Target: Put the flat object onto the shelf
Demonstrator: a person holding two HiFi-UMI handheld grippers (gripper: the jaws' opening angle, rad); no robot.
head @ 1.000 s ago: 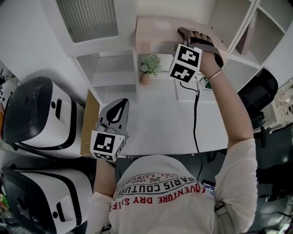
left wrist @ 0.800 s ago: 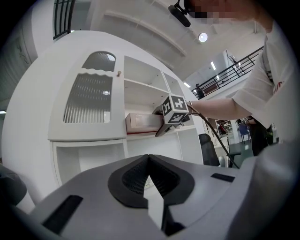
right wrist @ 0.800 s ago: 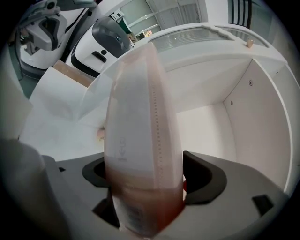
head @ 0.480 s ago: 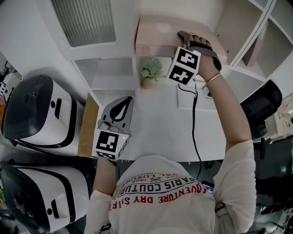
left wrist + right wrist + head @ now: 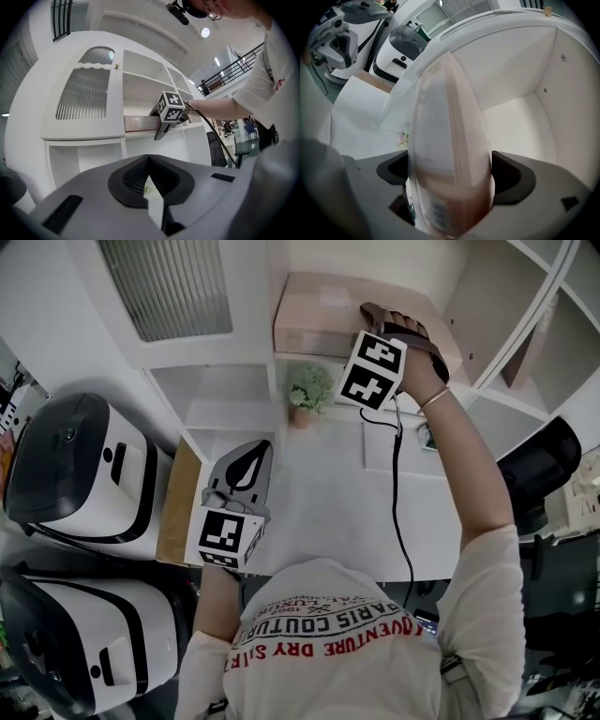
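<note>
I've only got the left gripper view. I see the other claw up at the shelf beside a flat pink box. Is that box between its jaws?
Observer: Yes. The pink box stands edge-up between the jaws of the right claw, and those jaws are opening.
Operator: What lies ahead of the box?
Observer: The shelf compartment, showing only bare white walls and floor.
Operator: And below the shelf?
Observer: A small potted plant stands at the back of the white desk.
Operator: Anything beside the desk?
Observer: Two white-and-black appliances, on the person's left.

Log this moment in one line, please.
right gripper: fingers opening, box between | box: lying on shelf | left gripper: shut, empty
</note>
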